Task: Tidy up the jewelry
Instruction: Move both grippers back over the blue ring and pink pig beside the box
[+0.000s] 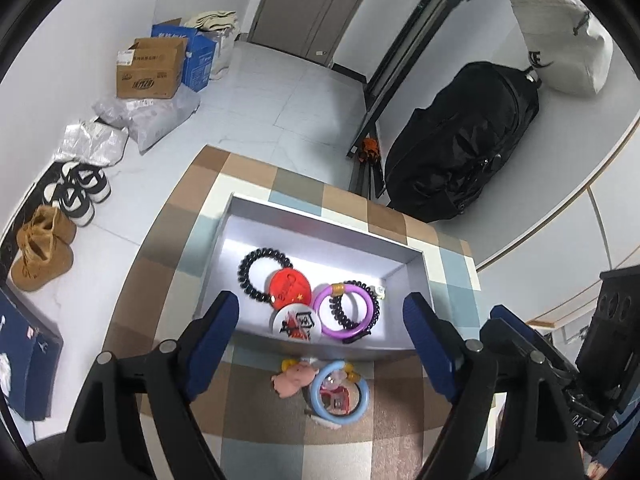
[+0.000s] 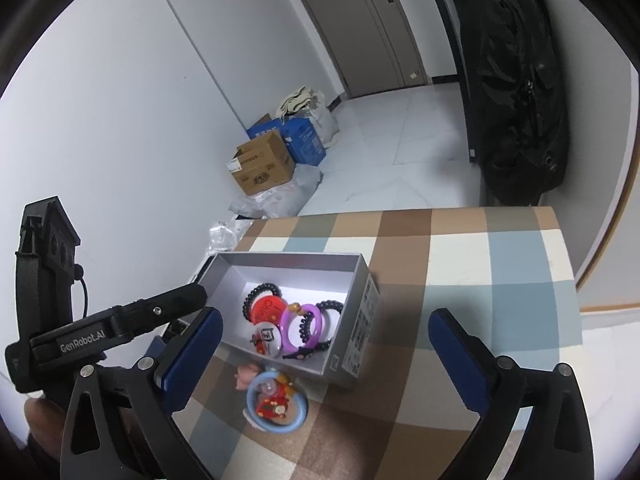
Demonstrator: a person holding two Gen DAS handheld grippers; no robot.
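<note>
A grey open box point(image 1: 320, 216) point(image 2: 352, 332) sits on the checked tablecloth point(image 1: 168, 280) point(image 2: 480, 280). Inside lie a black beaded bracelet point(image 1: 250, 270) point(image 2: 256, 292), a red round badge point(image 1: 290, 286) point(image 2: 266, 310), a white badge point(image 1: 298, 322) point(image 2: 264, 338), a purple bangle point(image 1: 346, 310) point(image 2: 304, 330) and a black coil tie point(image 1: 340, 316) point(image 2: 332, 306). In front of the box lie a blue ring point(image 1: 340, 394) point(image 2: 276, 402) over small charms and a pink pig charm point(image 1: 290, 378) point(image 2: 246, 374). My left gripper point(image 1: 324, 340) hangs open above the box's near edge. My right gripper point(image 2: 324, 354) stands wide open, nothing between its pads.
On the floor are cardboard and blue cartons point(image 1: 154, 68) point(image 2: 264, 160), plastic bags point(image 1: 160, 116), shoes point(image 1: 78, 192) and boots point(image 1: 42, 254). A black bag point(image 1: 464, 140) point(image 2: 516, 92) stands past the table's far edge. A blue box point(image 1: 28, 364) lies at left.
</note>
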